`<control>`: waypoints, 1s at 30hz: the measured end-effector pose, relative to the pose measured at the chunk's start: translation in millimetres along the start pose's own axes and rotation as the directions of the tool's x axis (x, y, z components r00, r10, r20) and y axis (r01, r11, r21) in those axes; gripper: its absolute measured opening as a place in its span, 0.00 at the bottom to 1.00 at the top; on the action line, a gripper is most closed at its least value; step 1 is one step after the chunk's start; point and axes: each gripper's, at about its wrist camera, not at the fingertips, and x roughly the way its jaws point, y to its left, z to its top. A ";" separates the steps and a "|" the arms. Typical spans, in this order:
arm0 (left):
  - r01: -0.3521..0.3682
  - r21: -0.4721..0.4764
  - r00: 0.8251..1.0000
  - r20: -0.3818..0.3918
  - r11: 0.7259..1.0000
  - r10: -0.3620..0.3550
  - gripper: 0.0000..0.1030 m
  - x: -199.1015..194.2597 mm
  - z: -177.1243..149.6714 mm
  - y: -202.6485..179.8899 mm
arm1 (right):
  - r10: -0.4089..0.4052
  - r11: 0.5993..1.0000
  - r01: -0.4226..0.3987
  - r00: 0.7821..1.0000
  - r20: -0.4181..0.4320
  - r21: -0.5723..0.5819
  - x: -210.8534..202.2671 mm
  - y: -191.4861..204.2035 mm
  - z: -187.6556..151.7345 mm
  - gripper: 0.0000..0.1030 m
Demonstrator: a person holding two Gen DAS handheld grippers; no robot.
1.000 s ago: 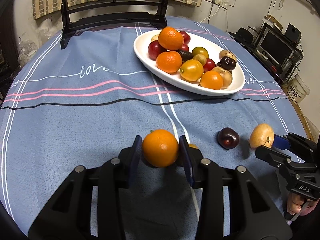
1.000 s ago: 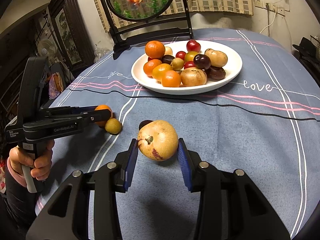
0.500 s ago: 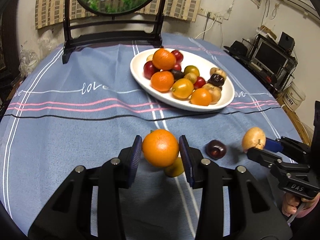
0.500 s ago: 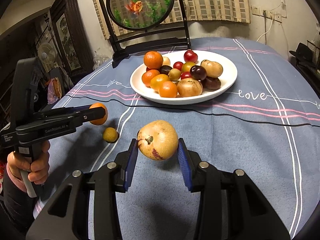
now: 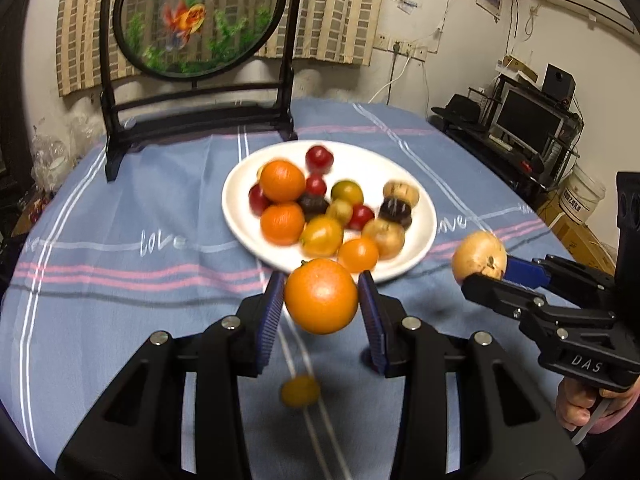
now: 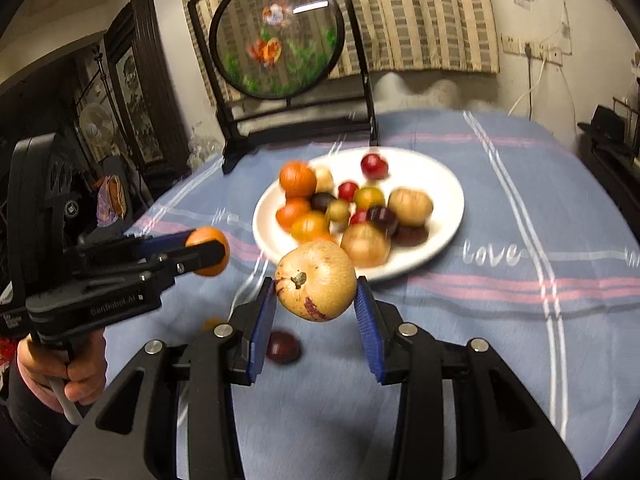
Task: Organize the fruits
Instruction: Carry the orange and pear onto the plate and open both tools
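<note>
My left gripper [image 5: 321,309] is shut on an orange [image 5: 321,296] and holds it in the air before the white plate [image 5: 240,216] of several fruits. My right gripper [image 6: 316,298] is shut on a tan pear [image 6: 316,280], also lifted, near the plate [image 6: 448,216]. The right gripper with the pear [image 5: 479,255] shows at the right of the left wrist view. The left gripper with the orange [image 6: 208,251] shows at the left of the right wrist view. A small yellow fruit [image 5: 300,390] and a dark plum [image 6: 283,347] lie on the cloth below.
A blue tablecloth [image 5: 120,280] with pink and white stripes covers the round table. A dark framed round goldfish screen [image 5: 196,20] stands at the back. A desk with a monitor [image 5: 528,124] and a white bucket [image 5: 582,196] stand to the right.
Both grippers have risen from the cloth with their fruit and moved toward the plate. The small yellow fruit and the plum stay on the cloth, now below them.
</note>
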 end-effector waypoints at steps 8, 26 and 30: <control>-0.025 0.042 0.999 0.041 0.999 0.023 0.38 20.2 46.3 -8.0 | -0.047 0.999 0.047 0.996 0.078 0.011 18.6 -19.5 49.3 0.39; -0.071 0.038 0.997 -0.005 0.997 0.071 0.38 110.0 89.6 -6.3 | -0.062 0.997 0.062 0.998 -0.001 0.041 99.1 -64.6 80.2 0.39; -0.072 0.043 0.997 -0.011 0.996 0.072 0.38 116.8 88.0 -6.3 | -0.066 0.997 0.067 0.998 -0.013 0.038 107.1 -66.5 80.7 0.39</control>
